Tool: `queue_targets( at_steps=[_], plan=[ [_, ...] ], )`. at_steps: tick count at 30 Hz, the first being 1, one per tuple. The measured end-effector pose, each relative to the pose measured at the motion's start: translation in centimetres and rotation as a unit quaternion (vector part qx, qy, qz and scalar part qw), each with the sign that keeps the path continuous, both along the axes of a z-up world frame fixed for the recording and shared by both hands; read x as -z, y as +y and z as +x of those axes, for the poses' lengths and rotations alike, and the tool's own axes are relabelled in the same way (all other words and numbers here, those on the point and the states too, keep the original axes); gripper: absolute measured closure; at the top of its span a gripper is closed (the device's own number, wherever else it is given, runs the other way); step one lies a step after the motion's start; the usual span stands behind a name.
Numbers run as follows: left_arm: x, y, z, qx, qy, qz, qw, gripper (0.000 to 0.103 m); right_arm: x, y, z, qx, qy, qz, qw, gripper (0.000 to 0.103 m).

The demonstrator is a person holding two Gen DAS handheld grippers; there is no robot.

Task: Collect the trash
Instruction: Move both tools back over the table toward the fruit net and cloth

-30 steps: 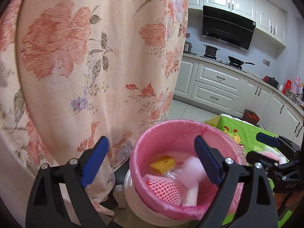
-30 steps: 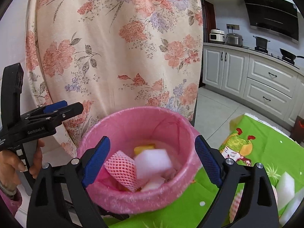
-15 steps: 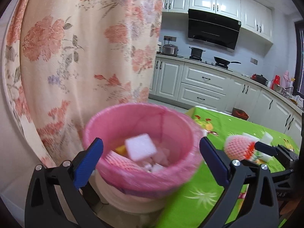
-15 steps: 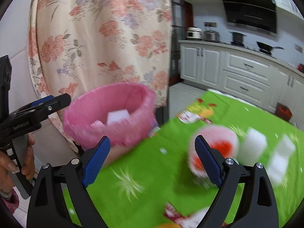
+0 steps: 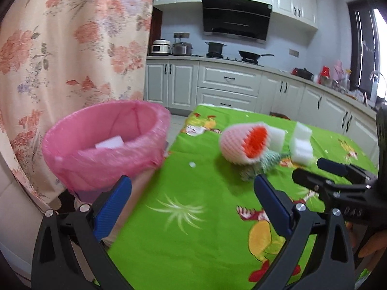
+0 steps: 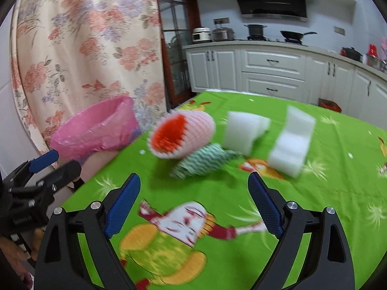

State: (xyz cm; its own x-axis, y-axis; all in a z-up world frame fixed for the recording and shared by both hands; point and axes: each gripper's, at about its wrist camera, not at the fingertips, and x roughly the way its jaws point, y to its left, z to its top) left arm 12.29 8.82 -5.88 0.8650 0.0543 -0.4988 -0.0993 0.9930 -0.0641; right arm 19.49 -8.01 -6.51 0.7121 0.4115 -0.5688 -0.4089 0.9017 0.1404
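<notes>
A bin lined with a pink bag (image 5: 106,145) (image 6: 96,130) stands at the table's left end, white foam inside. On the green tablecloth (image 5: 198,217) lie a pink foam fruit net with an orange inside (image 5: 244,142) (image 6: 181,134), a green-white net (image 5: 256,169) (image 6: 205,160) under it, and two white foam blocks (image 6: 244,130) (image 6: 290,145). My left gripper (image 5: 193,203) hangs open and empty over the cloth, between bin and nets. My right gripper (image 6: 193,203) is open and empty, just short of the green-white net. Each gripper shows at the edge of the other's view.
A floral curtain (image 5: 60,48) hangs behind the bin. White kitchen cabinets (image 5: 227,87) and a counter with pots run along the back wall. A hand (image 6: 14,253) holds the left gripper at the lower left of the right wrist view.
Both grippers have swung from above the pink bin rightward and down over the green table; the nets and foam blocks have come into view ahead. Both stay open and empty.
</notes>
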Motion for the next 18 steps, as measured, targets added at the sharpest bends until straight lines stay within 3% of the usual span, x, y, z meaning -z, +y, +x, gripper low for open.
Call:
queue_targets(
  at_steps=[6,18],
  plan=[
    [1.5,-1.1,-0.1,0.004,0.012,0.009,0.9999,0.005,1.1,-2.0,0.8,0.033,0.021,0.01,0.999,0.018],
    [2.1,0.5,0.0,-0.011,0.014,-0.001,0.9998,0.005,1.6,0.1,4.3,0.06,0.052,-0.002,0.997,0.018]
  ],
)
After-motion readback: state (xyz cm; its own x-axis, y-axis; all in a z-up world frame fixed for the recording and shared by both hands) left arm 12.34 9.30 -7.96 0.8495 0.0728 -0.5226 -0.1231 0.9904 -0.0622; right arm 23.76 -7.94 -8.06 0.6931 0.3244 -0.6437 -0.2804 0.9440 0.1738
